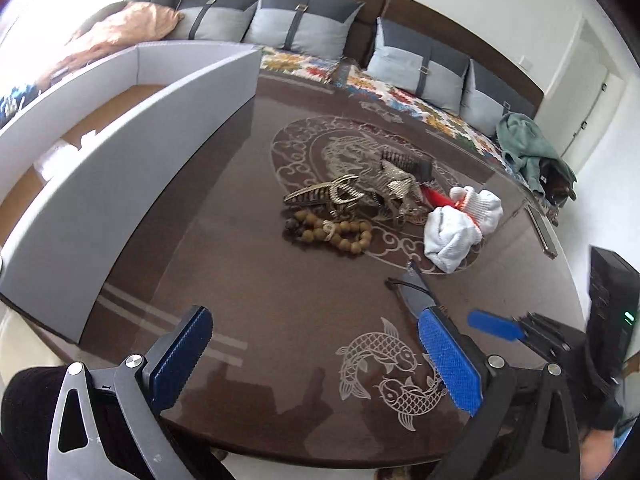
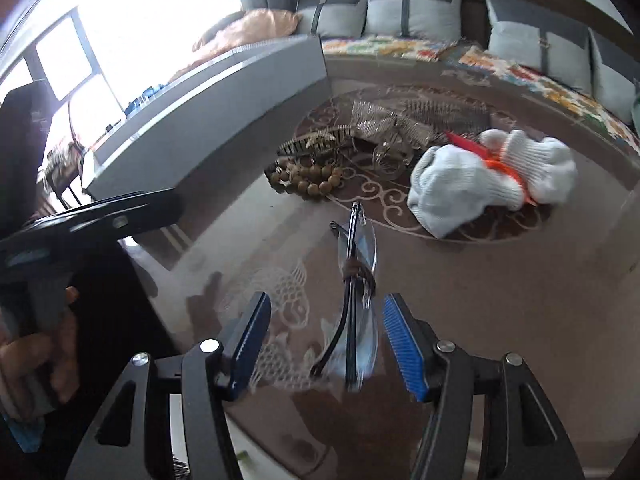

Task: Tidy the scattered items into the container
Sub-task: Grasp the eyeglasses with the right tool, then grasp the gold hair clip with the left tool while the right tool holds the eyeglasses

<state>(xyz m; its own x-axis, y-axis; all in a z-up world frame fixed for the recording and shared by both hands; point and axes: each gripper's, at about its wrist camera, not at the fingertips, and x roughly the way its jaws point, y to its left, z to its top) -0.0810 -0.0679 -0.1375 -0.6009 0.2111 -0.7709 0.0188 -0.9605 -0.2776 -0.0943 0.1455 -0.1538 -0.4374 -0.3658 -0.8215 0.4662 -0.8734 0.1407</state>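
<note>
- The dark brown glossy table with pale dragon and fish patterns (image 1: 280, 320) carries everything; the loose items sit in a cluster near its middle.
- The long grey-walled box with a brown floor (image 1: 120, 152) stands along the table's left side, close to the cluster, which makes for short carries. Something pale lies inside; I cannot tell what.
- The bundled white knit gloves with an orange cuff (image 2: 492, 180) lie out on the table, right of the cluster.
- The metal hair claw clips (image 1: 360, 192) are heaped together just behind the string of round wooden beads (image 1: 332, 236), both outside the box.
- The folded dark-framed spectacles (image 2: 356, 280) lie nearest, between the fingers of the right gripper (image 2: 326, 348), whose jaws are spread on either side without touching. That looks like lining up for a pinch, or a release just made.
- The left gripper (image 1: 316, 356) hangs over the fish pattern, jaws wide apart, holding nothing.
</note>
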